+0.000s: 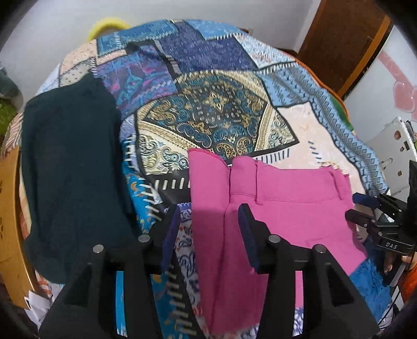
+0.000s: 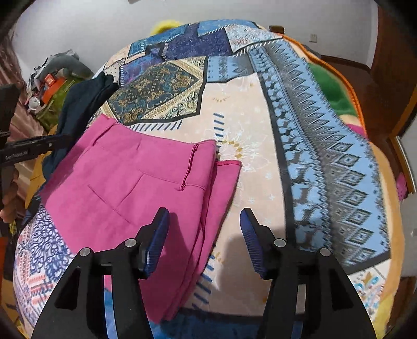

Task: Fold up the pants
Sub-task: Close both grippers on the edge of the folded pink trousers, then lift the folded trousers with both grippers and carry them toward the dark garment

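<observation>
1. Left gripper: fingers apart, nothing between the pads. It hangs over the left edge of the pink pants; one finger sits over the pink cloth, the other over the patterned bedspread. Not gripping.
2. Right gripper: fingers apart too, empty. It straddles the right edge of the pink pants, one finger above the cloth, the other above bare bedspread. In the left wrist view it shows at the far right, jaws visibly parted.
3. Pants lie flat on the bedspread near the front edge, stacked in layers with the waistband and belt loops on top. This looks like a finished or near-finished fold; both tools let go, likely so the stack stays put.
4. Beside the pants, further left: dark green garment, lying flat and apart from the pink one, probably already dealt with or waiting.
5. Far: wooden door, white wall, yellow object behind the bed.
</observation>
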Demonstrator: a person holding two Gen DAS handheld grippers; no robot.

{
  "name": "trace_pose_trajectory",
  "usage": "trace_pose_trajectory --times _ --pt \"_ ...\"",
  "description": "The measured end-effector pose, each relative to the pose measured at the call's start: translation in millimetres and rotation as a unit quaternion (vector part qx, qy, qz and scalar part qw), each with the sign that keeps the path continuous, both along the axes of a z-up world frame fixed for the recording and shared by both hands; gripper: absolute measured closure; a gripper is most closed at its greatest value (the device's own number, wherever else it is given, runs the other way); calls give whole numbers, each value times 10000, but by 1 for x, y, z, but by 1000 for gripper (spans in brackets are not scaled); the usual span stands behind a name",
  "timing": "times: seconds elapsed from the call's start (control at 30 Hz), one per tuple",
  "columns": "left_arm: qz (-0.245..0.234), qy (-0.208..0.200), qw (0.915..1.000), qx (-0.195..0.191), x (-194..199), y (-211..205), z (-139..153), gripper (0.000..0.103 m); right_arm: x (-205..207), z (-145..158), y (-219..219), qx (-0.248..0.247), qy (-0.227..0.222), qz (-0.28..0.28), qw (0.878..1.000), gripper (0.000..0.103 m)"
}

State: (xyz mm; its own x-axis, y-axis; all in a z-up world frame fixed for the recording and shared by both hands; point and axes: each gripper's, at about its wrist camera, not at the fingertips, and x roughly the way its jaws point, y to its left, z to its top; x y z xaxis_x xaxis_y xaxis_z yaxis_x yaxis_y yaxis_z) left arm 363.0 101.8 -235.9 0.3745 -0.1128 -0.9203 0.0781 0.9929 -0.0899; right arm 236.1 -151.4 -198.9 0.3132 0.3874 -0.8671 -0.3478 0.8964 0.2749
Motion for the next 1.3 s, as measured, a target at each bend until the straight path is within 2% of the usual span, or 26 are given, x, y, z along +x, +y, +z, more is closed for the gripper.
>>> trace_pose_trajectory --times 0.13,0.27,0.33,0.37,0.4,0.43,0.5,0.57,0.63,0.83,0.97,1.3 --pt "-99 172 9998 -68 7 -2 -15 57 6 -3 5 112 -16 38 9999 51" --pt "-118 143 9996 -201 8 -1 -21 57 12 -9 13 196 -24 108 9997 51" --pt "-165 150 9993 -291 8 -1 -22 63 13 -10 17 160 -59 155 9997 51" --pt "-236 153 9989 -380 8 -1 -22 74 14 -10 19 142 -75 174 9997 52" --pt "-285 147 9986 -417 6 -2 -22 81 14 -10 20 132 -88 185 9997 55" --pt "-309 112 9989 -347 5 -5 -21 83 15 -10 21 104 -100 197 9997 60" --pt "-374 37 9991 -192 2 -8 -19 94 16 -10 21 71 -138 173 9997 69" --pt "-391 -25 9992 18 -1 -11 -17 96 16 -7 18 87 -183 144 9997 79" --pt "-341 -87 9993 93 -5 -10 -14 97 16 -6 18 123 -226 127 9996 84" --pt "-163 -402 9989 150 -19 -2 9 99 14 13 24 194 -481 188 9985 91" --pt "19 -697 9975 142 -30 9 33 99 15 39 34 233 -799 289 9961 92" --pt "656 -1510 9859 285 -59 62 97 100 19 101 87 270 -1535 666 9855 92"
